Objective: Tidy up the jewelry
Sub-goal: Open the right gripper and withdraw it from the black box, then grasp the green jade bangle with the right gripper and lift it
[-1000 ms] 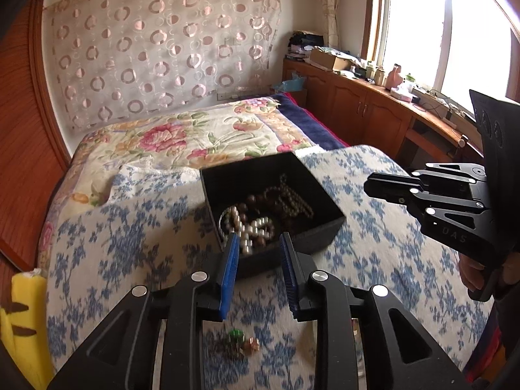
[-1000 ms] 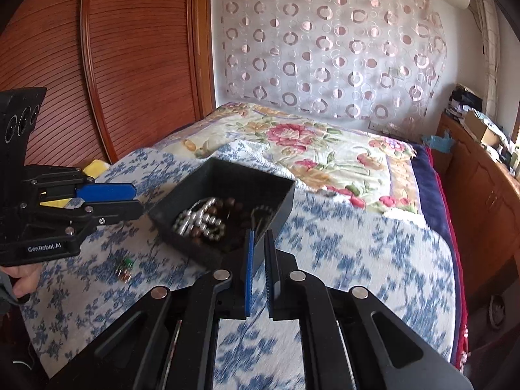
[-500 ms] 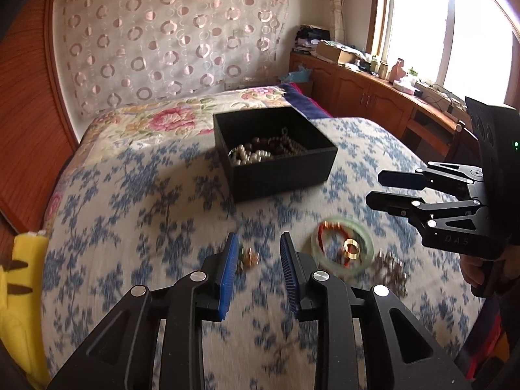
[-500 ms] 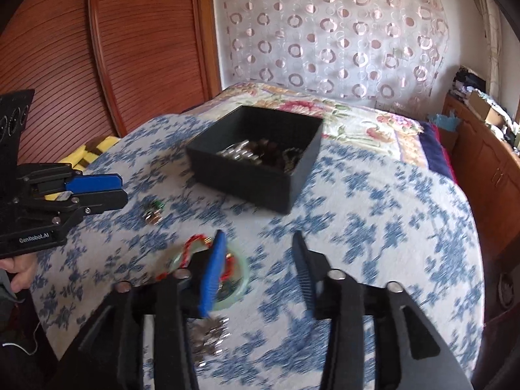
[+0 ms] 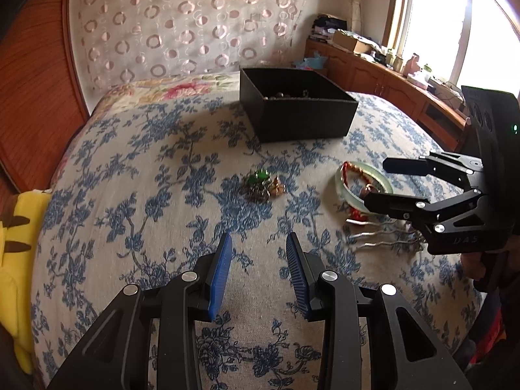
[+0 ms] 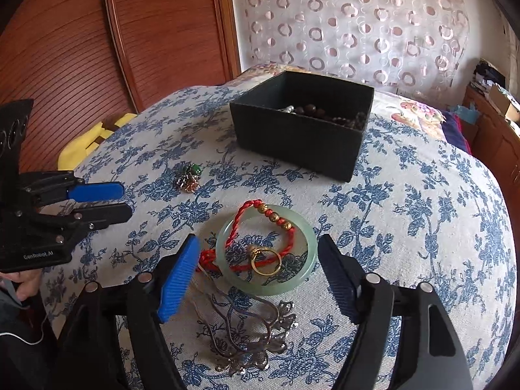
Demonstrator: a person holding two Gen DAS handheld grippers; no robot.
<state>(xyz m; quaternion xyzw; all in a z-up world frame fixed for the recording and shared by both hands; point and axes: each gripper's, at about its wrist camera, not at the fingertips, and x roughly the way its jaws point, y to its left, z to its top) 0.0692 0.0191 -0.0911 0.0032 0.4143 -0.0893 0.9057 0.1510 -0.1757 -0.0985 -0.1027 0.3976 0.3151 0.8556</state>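
Both grippers spread wide over the jewelry

Our right gripper gapes around the jade bangle (bottom center), left gripper empty, black box upper center.

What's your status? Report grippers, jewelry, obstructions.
Left gripper open, empty. Right gripper open wide over jade bangle; red cord bracelet and gold ring lie on it. Black box unobstructed.

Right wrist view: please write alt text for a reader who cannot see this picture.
The open right gripper hovers over a pale green bangle on a blue-flowered bedspread, with a red cord bracelet and gold ring lying across it. A silver hair comb lies nearer, a black box of beads farther back, and the left gripper at left.
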